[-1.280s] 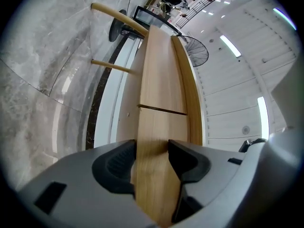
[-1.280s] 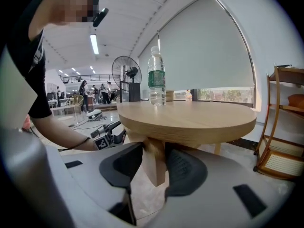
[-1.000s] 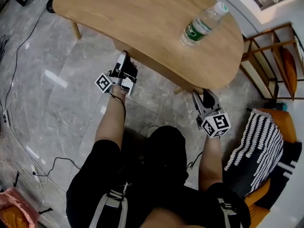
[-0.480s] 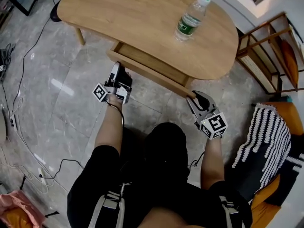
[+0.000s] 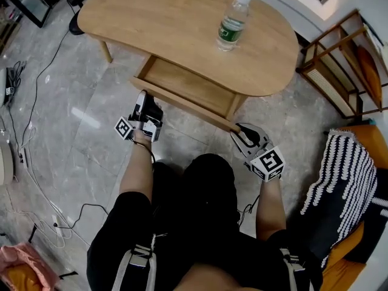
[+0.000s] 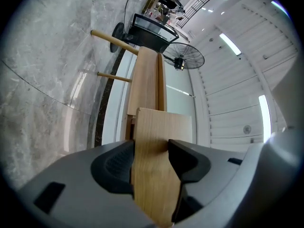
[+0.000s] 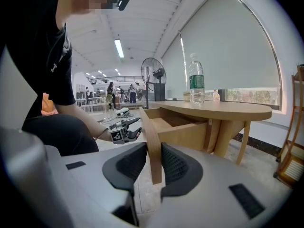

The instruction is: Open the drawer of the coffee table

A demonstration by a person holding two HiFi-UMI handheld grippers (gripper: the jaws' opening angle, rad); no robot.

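- A pale wooden drawer [image 5: 188, 86] stands pulled out from the six o'clock edge of the oval wooden counter [image 5: 182, 23].
- The left gripper [image 5: 142, 99] has its fingers clamped on the drawer's front, at seven o'clock.
- The right gripper [image 5: 240, 132] has its fingers, just now closing, pinching that front at five o'clock.

The head view looks steeply down from above the person onto the oval light-wood desk [image 5: 170, 23] in the upper frame, with the pale wooden drawer [image 5: 188, 83] just below it and grey marble floor [image 5: 73, 132] at left. The left gripper view sits tight behind its jaws, rolled sideways, the drawer filling lower centre. The right gripper view looks nearly level from low down. All three share the drawer. The head and right gripper views also share the clear plastic water bottle [image 7: 196, 82] and the left gripper [image 7: 137, 126].
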